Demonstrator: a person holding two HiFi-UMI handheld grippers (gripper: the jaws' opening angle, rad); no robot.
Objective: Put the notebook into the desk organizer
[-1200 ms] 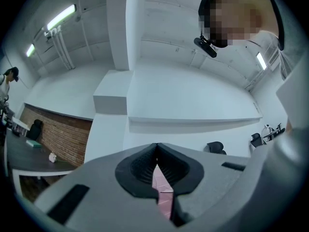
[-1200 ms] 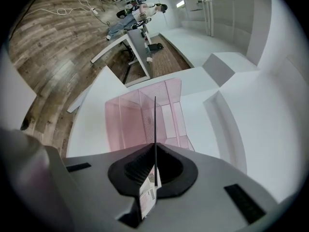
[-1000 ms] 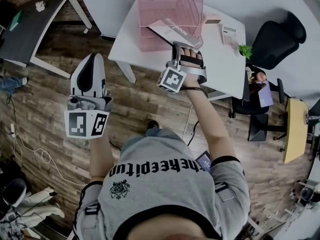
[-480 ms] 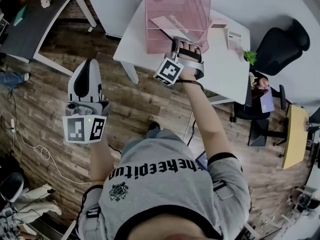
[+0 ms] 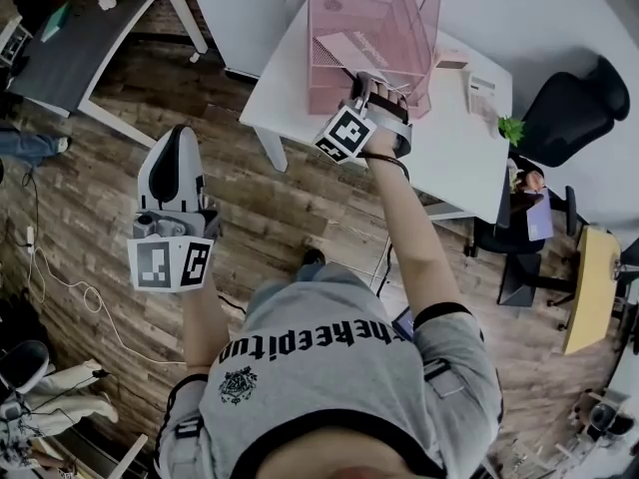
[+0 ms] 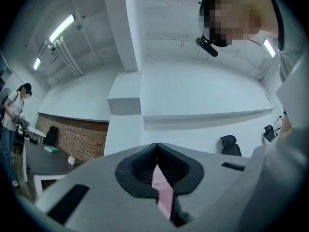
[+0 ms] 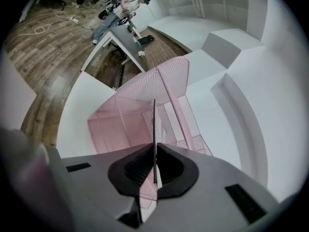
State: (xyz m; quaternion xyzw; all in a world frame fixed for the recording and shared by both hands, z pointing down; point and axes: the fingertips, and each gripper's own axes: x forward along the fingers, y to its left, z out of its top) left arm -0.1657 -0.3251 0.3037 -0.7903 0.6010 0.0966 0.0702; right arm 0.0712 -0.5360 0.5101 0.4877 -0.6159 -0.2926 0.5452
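A pink mesh desk organizer [image 5: 329, 8] stands on the white table [image 5: 449, 148]. My right gripper [image 5: 371, 80] is at its front edge, shut on a thin notebook [image 5: 344, 50] that slants into the organizer. In the right gripper view the notebook [image 7: 154, 120] shows edge-on as a dark line between the closed jaws of the right gripper [image 7: 154, 146], with the organizer [image 7: 125, 110] just beyond. My left gripper [image 5: 178, 143] hangs over the wooden floor, left of the table and away from the organizer. In the left gripper view the left gripper [image 6: 155, 146] has its jaws together, holding nothing.
A small box [image 5: 482, 93] and a green plant [image 5: 511, 128] sit on the table's right side. A black office chair [image 5: 564, 93] stands beyond it, a dark desk [image 5: 80, 38] at far left. Cables [image 5: 60, 287] lie on the floor.
My right gripper has carried the notebook forward, from in front of the organizer to its front edge, and the notebook now reaches inside. The left gripper has hardly moved.
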